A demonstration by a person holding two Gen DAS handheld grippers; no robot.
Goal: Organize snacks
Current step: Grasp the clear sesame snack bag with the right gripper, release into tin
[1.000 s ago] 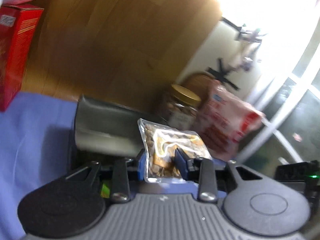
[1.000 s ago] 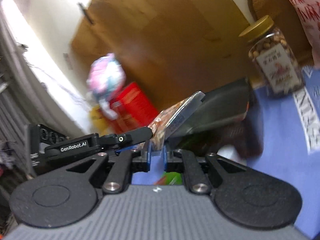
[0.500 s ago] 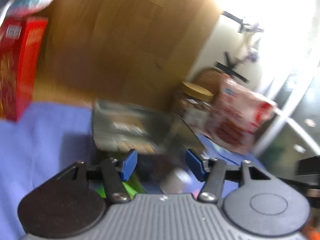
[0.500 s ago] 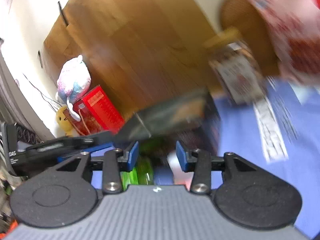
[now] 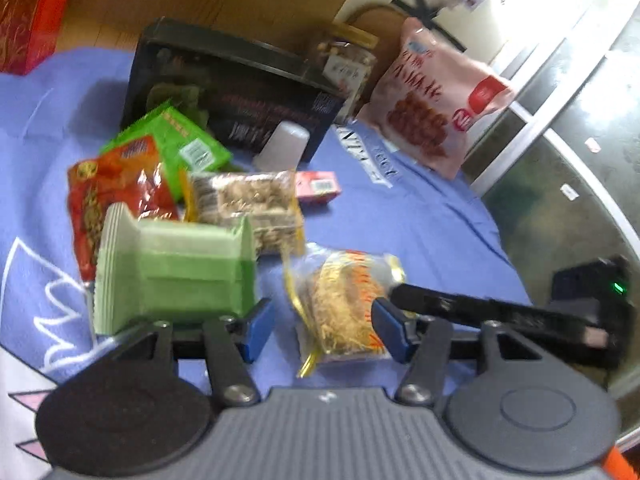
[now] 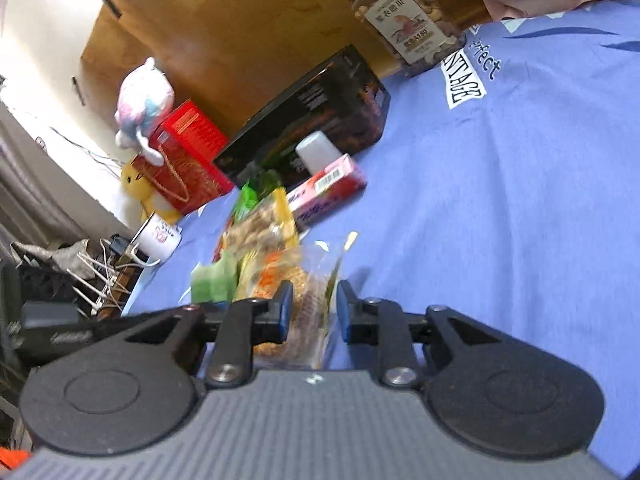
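Several snack packets lie on the blue cloth [image 5: 420, 216]. A clear packet of golden shredded snack [image 5: 344, 304] lies between the fingers of my open left gripper [image 5: 324, 330]; it also shows in the right wrist view [image 6: 298, 292], between the fingers of my open right gripper [image 6: 312, 312]. A green box [image 5: 172, 272], a red packet [image 5: 116, 196], a green packet [image 5: 180, 140], a nut-bar packet [image 5: 248, 200] and a pink box [image 5: 318, 186] lie beyond. The black box [image 5: 236, 84] stands open at the back.
A nut jar [image 6: 404, 16] and a large pink bag [image 5: 440, 96] stand at the back right. A white cup [image 5: 282, 146] leans at the black box. A red carton [image 6: 188, 152], plush toy [image 6: 144, 100] and mug [image 6: 158, 236] sit left.
Both grippers let go of the clear nut packet at the black box, opened, and dropped back down to the golden snack packet on the cloth.
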